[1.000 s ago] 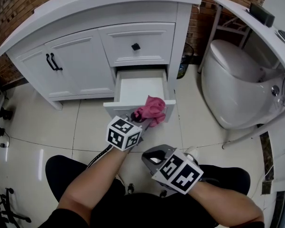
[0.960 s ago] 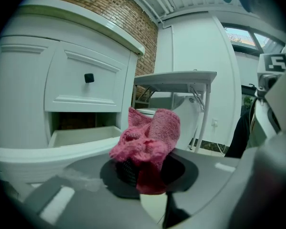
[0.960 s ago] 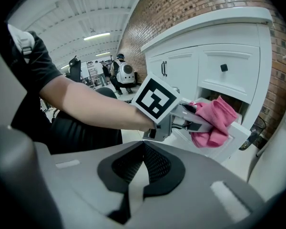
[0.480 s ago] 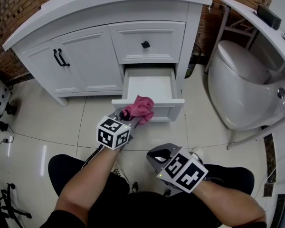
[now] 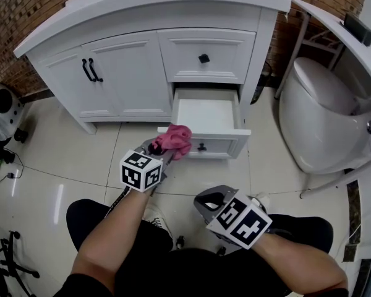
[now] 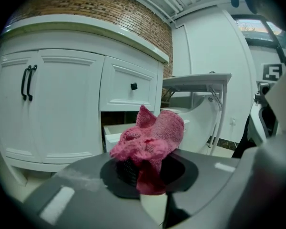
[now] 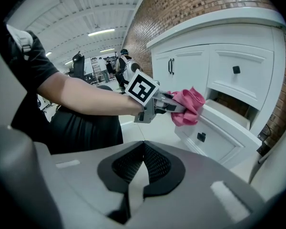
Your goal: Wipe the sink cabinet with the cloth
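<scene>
Pink cloth (image 6: 152, 137) pinched in left gripper (image 6: 144, 173) jaws, right gripper (image 7: 142, 165) jaws pressed together, empty

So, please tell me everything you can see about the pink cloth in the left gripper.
The pink cloth looks like soft knitted fabric, bunched into a loose wad with one corner sticking up. The left gripper has its jaws shut on the cloth's lower part. It is held at the left front corner of the open drawer; contact with the drawer cannot be told.

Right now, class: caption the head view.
Left hand-held gripper holds the pink cloth beside the open drawer of the sink cabinet; right hand-held gripper shut, empty.
</scene>
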{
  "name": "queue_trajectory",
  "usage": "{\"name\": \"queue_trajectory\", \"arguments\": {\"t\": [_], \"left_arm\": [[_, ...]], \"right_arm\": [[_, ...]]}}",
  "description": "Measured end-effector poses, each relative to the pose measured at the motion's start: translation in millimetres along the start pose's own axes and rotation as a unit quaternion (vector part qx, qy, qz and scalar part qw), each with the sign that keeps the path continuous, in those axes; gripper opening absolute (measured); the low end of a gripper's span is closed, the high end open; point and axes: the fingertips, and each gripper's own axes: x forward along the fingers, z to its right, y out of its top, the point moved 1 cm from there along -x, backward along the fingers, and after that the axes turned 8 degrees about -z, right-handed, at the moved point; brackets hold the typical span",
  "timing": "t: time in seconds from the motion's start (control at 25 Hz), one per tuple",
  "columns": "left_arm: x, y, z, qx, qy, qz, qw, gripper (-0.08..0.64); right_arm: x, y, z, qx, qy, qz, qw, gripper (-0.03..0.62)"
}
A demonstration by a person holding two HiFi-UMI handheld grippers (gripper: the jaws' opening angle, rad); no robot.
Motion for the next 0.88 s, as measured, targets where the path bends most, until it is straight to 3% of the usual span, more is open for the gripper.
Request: {"name": "queue_trajectory", "arguments": {"t": [0.52, 0.88], "left_arm": [[-23, -32, -49, -0.049, 0.059, -0.013, 0.997, 0.086], [-24, -38, -48, -0.057, 0.057, -0.012, 0.9966, 0.086]], "right_arm": [[3, 3, -3, -0.004, 0.001, -0.002, 1.0, 0.006], [4, 1, -2, -0.003, -0.001, -0.002, 1.0, 0.006]]}}
